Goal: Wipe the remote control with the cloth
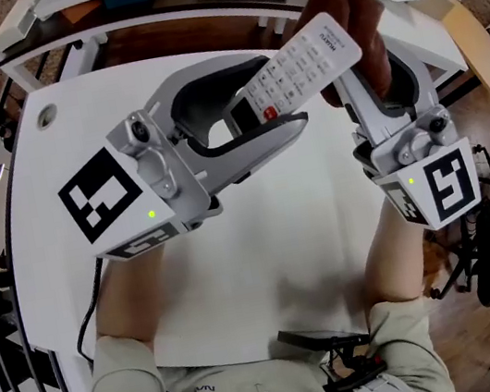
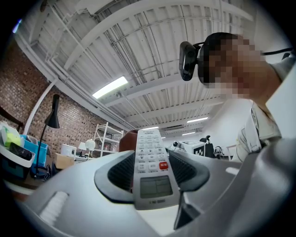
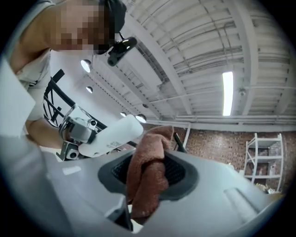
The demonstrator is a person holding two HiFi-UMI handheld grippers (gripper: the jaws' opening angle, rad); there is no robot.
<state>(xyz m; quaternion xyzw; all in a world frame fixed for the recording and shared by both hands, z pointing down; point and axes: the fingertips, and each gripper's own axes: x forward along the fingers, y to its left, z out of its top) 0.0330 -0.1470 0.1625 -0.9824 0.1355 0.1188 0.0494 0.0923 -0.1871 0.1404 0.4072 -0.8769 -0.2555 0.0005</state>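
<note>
A white remote control [image 1: 302,66] with grey buttons and one red button is clamped by its display end in my left gripper [image 1: 251,123], raised above the white table [image 1: 237,257]. In the left gripper view the remote control [image 2: 151,166] runs out between the two dark pads with its buttons facing the camera. My right gripper [image 1: 371,60] is shut on a bunched reddish-brown cloth [image 1: 356,25], which lies against the remote's far end. In the right gripper view the cloth [image 3: 148,173] fills the gap between the pads, and the remote [image 3: 113,135] passes just behind it at the left.
A round hole [image 1: 46,115] sits in the table's far-left corner. A second, wooden table [image 1: 477,46] stands to the right. Shelving and a brick wall [image 2: 27,111] show in the gripper views, and a person wearing a head camera [image 2: 189,58] is behind both grippers.
</note>
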